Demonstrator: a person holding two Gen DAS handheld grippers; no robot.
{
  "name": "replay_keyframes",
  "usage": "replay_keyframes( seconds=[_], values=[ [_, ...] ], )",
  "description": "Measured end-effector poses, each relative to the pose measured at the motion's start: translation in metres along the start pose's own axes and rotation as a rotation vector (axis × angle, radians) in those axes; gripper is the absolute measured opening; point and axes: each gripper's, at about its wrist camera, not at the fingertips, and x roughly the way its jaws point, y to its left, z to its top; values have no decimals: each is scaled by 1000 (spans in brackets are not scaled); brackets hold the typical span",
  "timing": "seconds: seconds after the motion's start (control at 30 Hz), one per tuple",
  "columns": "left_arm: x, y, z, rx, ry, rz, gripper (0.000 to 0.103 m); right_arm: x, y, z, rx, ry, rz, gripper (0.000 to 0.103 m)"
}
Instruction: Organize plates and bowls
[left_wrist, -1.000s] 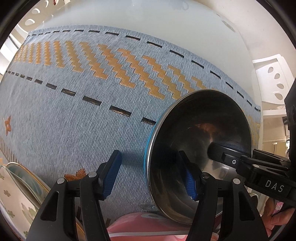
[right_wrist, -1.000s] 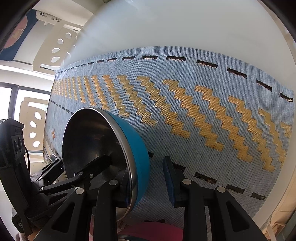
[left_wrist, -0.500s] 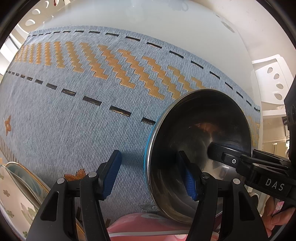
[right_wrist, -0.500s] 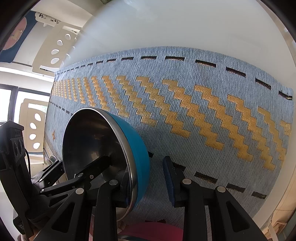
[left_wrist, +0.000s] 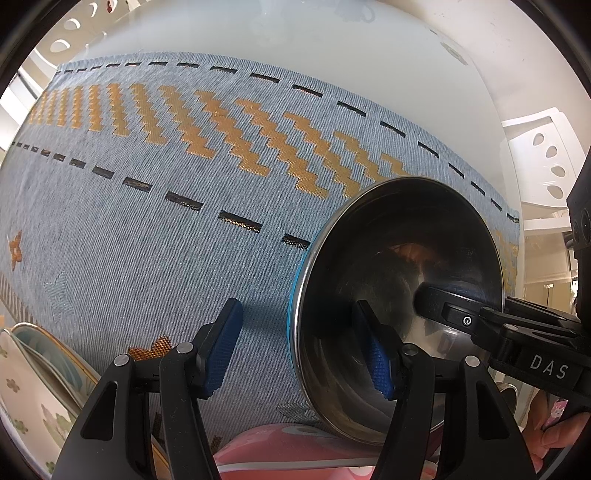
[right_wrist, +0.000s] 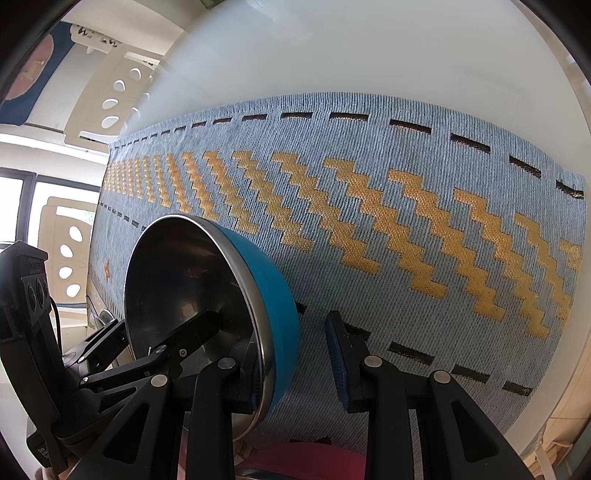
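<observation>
A steel bowl with a blue outside (left_wrist: 399, 295) stands tilted on its edge above a pink dish (left_wrist: 295, 450). It also shows in the right wrist view (right_wrist: 207, 306). My left gripper (left_wrist: 299, 354) is open, with its right finger inside the bowl and its left finger outside the rim. My right gripper (right_wrist: 295, 358) is open too, with its left finger inside the bowl and its right finger beyond the blue wall. Neither pair of pads presses the rim.
A blue woven mat with orange zigzags (left_wrist: 184, 221) covers the white table (left_wrist: 332, 44). A floral plate with a gold rim (left_wrist: 33, 398) lies at the lower left. White chairs (left_wrist: 546, 155) stand around the table.
The bowl has tipped slightly and shifted a little to the right in the left wrist view. Both grippers stay open in place.
</observation>
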Motion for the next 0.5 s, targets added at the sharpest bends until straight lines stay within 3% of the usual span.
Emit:
replay_keyframes(
  seconds=[0.5],
  values=[
    [0, -1, 1, 0, 4, 0, 62, 1, -1, 2, 1, 13, 2, 28]
  ],
)
